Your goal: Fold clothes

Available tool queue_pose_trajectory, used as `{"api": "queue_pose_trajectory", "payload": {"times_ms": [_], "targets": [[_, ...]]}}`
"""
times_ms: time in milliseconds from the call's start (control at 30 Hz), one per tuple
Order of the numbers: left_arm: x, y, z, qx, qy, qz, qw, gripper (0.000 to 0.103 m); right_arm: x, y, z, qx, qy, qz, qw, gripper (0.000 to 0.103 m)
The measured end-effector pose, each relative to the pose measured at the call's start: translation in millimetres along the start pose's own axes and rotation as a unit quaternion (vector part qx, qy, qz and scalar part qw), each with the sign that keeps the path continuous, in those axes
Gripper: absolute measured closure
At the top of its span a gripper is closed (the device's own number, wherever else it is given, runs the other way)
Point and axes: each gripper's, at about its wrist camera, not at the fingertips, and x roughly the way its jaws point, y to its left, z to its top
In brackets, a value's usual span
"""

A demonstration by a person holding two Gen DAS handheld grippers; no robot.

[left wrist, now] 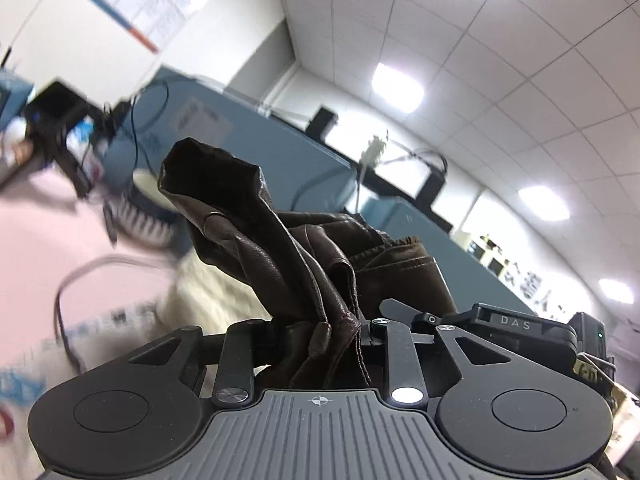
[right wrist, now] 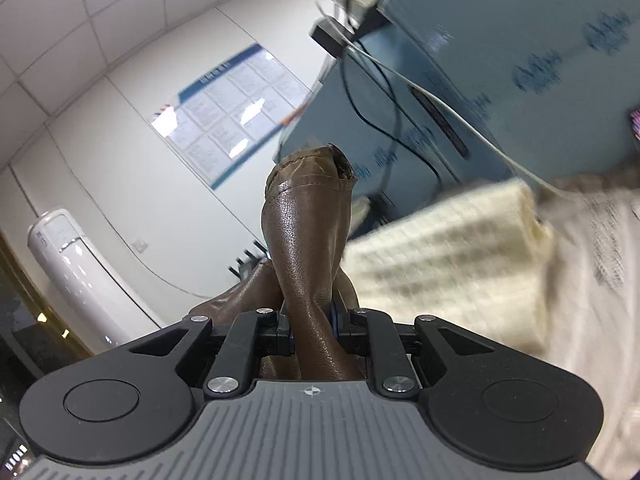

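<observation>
Both ends of the dark brown leather-look garment (left wrist: 280,264) up in the air, well off the pink tabletop (left wrist: 52,248). Left hand-held gripper (left wrist: 320,332) pinched on a bunched wad of seams, right hand-held gripper (right wrist: 312,324) nearly closed on a hemmed end (right wrist: 308,216). Slick material, so could slide out mid-swing. Could also snag the folded cream waffle-knit cloth (right wrist: 444,240) nearby.
</observation>
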Motion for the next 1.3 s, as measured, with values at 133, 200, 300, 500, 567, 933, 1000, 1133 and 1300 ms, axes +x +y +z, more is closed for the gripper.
{"api": "queue_pose_trajectory", "payload": {"times_ms": [133, 200, 300, 500, 567, 933, 1000, 1133, 1300], "targets": [[30.1, 0.1, 15.1, 0.017, -0.011, 0.005, 0.9998, 0.077, 19.2, 2.0, 20.6, -0.041, -0.029, -0.012, 0.999, 0.088], [43.4, -0.1, 14.1, 0.029, -0.007, 0.010, 0.9995, 0.077, 29.8, -2.7, 27.9, -0.066, -0.042, -0.027, 0.997, 0.088], [63.6, 1.5, 2.4, 0.049, 0.013, 0.023, 0.9985, 0.077, 44.7, -19.3, 32.7, -0.115, -0.053, -0.070, 0.989, 0.088], [86.3, 13.9, -16.8, 0.063, 0.055, 0.079, 0.9933, 0.076, 69.6, -73.5, 34.1, -0.135, -0.020, -0.110, 0.985, 0.087], [86.2, 15.7, -18.6, 0.069, 0.049, 0.105, 0.9909, 0.065, 70.9, -86.4, 34.4, -0.131, -0.023, -0.116, 0.984, 0.083], [102.7, 16.4, -29.7, 0.120, 0.088, 0.213, 0.9656, 0.014, 73.3, -97.6, 18.5, -0.182, -0.011, -0.195, 0.964, 0.060], [100.1, 18.0, -28.0, 0.114, 0.084, 0.207, 0.9680, 0.013, 68.2, -94.3, 17.1, -0.184, -0.015, -0.195, 0.963, 0.059], [83.4, 11.6, -20.3, 0.110, 0.034, 0.237, 0.9646, 0.005, 61.1, -76.1, 20.9, -0.187, -0.029, -0.212, 0.959, 0.035], [52.3, -6.7, -10.9, 0.118, -0.048, 0.293, 0.9475, 0.000, 44.7, -45.1, 16.4, -0.214, -0.041, -0.205, 0.954, 0.012]]}}
